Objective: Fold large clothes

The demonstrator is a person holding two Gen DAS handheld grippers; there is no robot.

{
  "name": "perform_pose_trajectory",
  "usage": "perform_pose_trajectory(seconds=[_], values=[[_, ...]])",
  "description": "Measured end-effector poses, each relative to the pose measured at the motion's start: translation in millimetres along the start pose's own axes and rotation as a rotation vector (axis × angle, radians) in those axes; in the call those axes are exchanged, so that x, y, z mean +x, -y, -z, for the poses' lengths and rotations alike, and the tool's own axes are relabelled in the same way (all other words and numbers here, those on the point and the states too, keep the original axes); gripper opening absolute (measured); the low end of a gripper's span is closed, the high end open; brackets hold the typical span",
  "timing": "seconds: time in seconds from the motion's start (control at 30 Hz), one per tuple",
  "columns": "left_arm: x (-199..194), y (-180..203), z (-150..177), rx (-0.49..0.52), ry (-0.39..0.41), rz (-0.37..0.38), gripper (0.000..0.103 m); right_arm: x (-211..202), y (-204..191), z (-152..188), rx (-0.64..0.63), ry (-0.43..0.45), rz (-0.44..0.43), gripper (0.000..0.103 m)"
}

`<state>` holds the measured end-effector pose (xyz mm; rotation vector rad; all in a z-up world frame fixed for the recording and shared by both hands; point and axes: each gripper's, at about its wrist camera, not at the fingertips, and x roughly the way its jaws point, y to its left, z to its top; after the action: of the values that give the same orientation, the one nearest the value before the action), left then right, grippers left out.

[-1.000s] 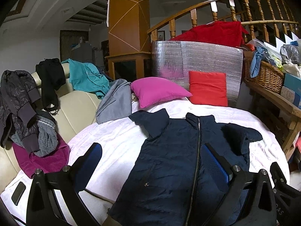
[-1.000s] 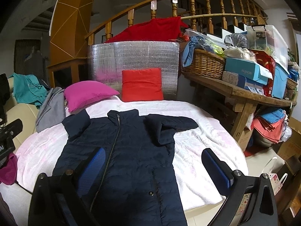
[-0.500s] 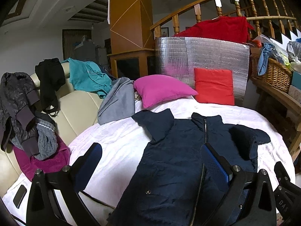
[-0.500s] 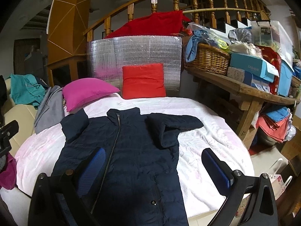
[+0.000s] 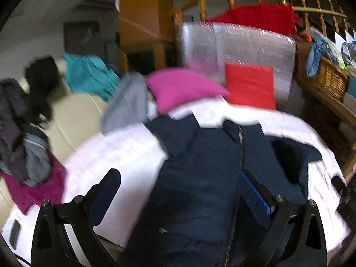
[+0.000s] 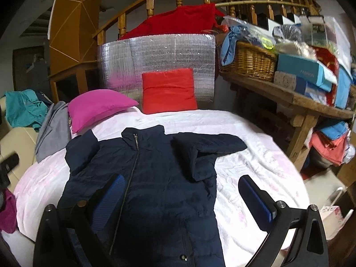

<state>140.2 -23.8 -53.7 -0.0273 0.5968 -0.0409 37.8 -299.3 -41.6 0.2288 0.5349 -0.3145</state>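
Both tools spread, empty: left tool (image 5: pixel 178 191), right tool (image 6: pixel 181 197). Jacket (image 6: pixel 155 178) flat ahead on bed (image 6: pixel 255 166), zipped, sleeves tucked inward — staged for folding.

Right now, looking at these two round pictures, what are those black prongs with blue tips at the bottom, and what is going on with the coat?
No robot here: a person holds a two-finger gripper in each hand, and a small wide-angle camera on each one looks forward along its fingers. That is why the pictures bulge. The prongs are those fingers with their blue pads.

One picture comes from the left gripper; it is blurred. The other comes from the right gripper and is sharp. Both grippers are open and hold nothing.

On the pale pink bed cover lies a navy jacket, zipped up, front upward. In the right view, the sleeve on the right of the picture is folded in across the chest. Behind it are a pink pillow and a red cushion. The job is folding the jacket.
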Motion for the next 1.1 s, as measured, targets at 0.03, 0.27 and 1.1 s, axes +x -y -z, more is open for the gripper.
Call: perform_pose_trajectory(seconds=[0.03, 0.27, 1.1], values=[[15.8, 2.0, 5.3, -0.003, -0.051, 0.029, 0.103, 8.8, 7.5, -1.8, 0.02, -0.008, -0.027, 0.103], [117.1, 19.6, 60.0, -0.011, -0.354, 0.036, 0.103, 107.2, 104.7, -7.7, 0.305, -0.148, -0.233, 0.103], [181.7, 2.7, 32.3, 0.067, -0.363, -0.046, 0.103, 375.6, 241.3, -15.3, 0.994, -0.202, -0.277, 0.031]])
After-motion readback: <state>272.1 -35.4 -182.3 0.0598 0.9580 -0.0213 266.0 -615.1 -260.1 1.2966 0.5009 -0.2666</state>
